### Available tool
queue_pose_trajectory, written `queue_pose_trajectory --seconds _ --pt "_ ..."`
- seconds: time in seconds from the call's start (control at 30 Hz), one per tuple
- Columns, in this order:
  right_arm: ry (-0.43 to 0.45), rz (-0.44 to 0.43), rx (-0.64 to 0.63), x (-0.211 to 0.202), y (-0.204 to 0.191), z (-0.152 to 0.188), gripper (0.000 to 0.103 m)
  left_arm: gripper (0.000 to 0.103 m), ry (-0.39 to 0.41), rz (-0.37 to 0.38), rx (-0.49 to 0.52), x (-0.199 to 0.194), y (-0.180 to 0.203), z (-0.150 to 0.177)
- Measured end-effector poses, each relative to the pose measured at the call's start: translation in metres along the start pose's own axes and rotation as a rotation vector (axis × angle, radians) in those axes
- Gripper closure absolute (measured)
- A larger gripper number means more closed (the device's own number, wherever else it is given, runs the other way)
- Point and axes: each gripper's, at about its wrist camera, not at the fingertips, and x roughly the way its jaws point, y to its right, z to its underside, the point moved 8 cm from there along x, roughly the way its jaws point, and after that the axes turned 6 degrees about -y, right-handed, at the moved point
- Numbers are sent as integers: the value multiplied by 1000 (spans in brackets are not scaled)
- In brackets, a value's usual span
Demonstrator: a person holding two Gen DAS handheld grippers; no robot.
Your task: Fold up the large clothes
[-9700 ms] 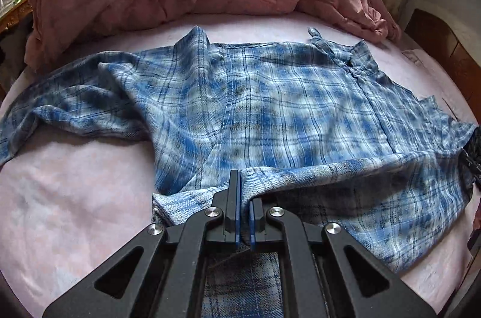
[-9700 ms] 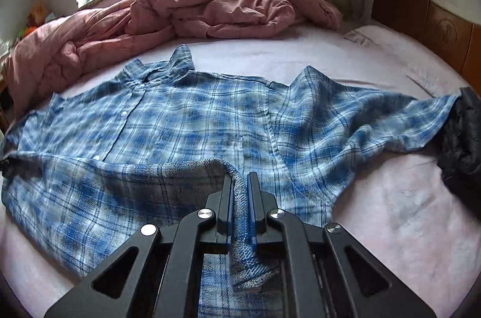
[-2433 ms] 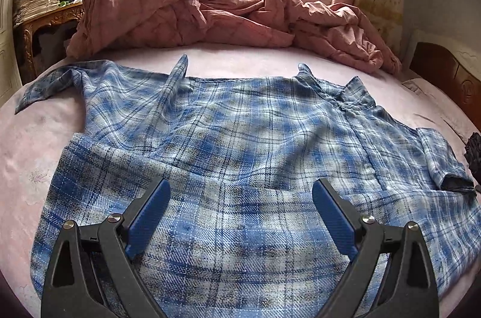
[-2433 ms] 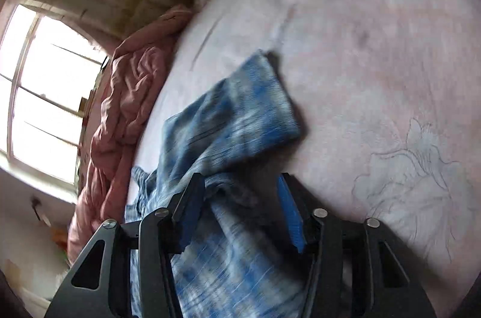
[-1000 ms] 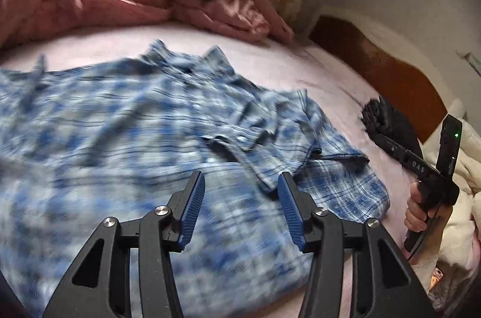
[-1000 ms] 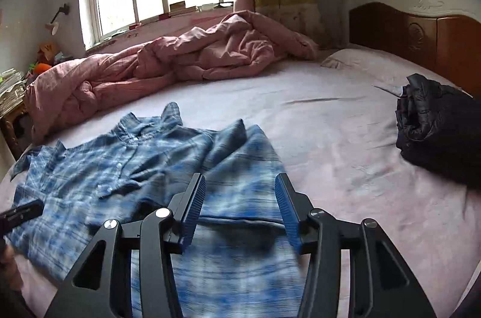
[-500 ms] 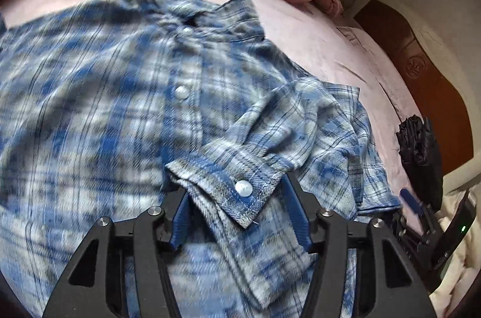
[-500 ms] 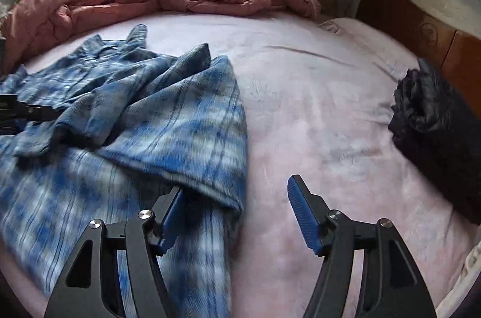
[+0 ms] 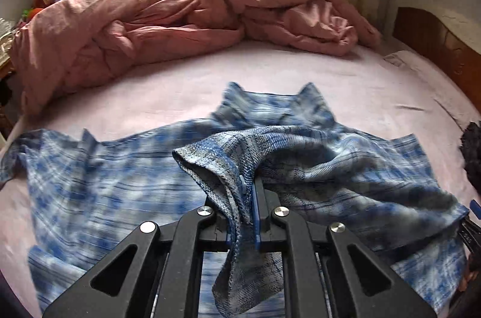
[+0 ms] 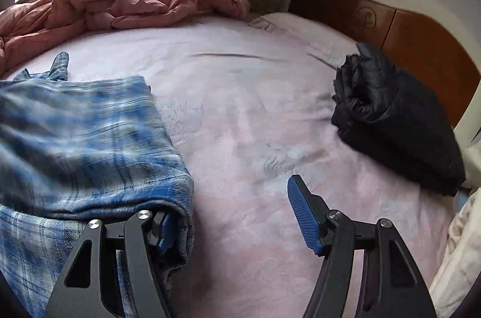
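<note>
Blue plaid shirt (image 9: pixel 120 182) lies spread on the pink bed (image 9: pixel 360 83) only partly folded, its cuff pinched and lifted over the body by the closing left hand-held gripper (image 9: pixel 251 215), while the right hand-held gripper (image 10: pixel 231 215) straddles the shirt's folded edge, jaws spread, most folds left.

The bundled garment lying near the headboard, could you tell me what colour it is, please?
Black; the bundled garment shows best in the right wrist view.

The right gripper (image 10: pixel 231 212) stood wide open over the pale pink bedsheet (image 10: pixel 255 113), its left finger tucked under the blue plaid flannel shirt (image 10: pixel 84 137). A folded black puffer jacket (image 10: pixel 396 119) lay well apart, near the wooden headboard (image 10: pixel 421 38).
</note>
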Motion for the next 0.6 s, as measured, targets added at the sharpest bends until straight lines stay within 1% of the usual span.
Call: queue_pose_trajectory --seconds 0.07,0.1,0.13,0.2,0.23,0.27,0.33,0.37,0.4,0.5,0.53,0.6 --pt "-3 -76 -2 -3 -7 2 35 94 -11 -76 27 9 -13 -2" --pt "-3 -129 -8 -6 -13 2 35 94 -24 -100 42 14 -18 -2" --pt "2 -143 -16 -7 -16 2 35 94 -39 -107 45 20 -23 -2" --pt "25 -123 -32 -13 -19 2 35 94 -80 -79 24 33 -33 1" --pt "37 -132 -41 -16 -21 2 35 94 -94 -88 11 35 -39 2" --pt "47 -162 -55 -21 -26 3 35 94 -102 -113 7 38 -44 1" --pt "56 -257 -104 -30 -41 9 35 94 -97 -171 7 39 -56 -2" --pt "56 -290 -121 -33 -45 11 34 94 -95 -186 0 37 -60 -2" --pt "49 -346 -148 -37 -55 15 34 94 -97 -196 -12 37 -66 -2" --pt "41 -450 -199 -46 -73 22 34 94 -94 -197 -44 36 -83 -3" --pt "55 -474 -218 -51 -77 23 34 94 -96 -191 -54 38 -88 -2" --pt "116 -503 -268 -66 -82 24 34 94 -102 -162 -69 40 -91 1"
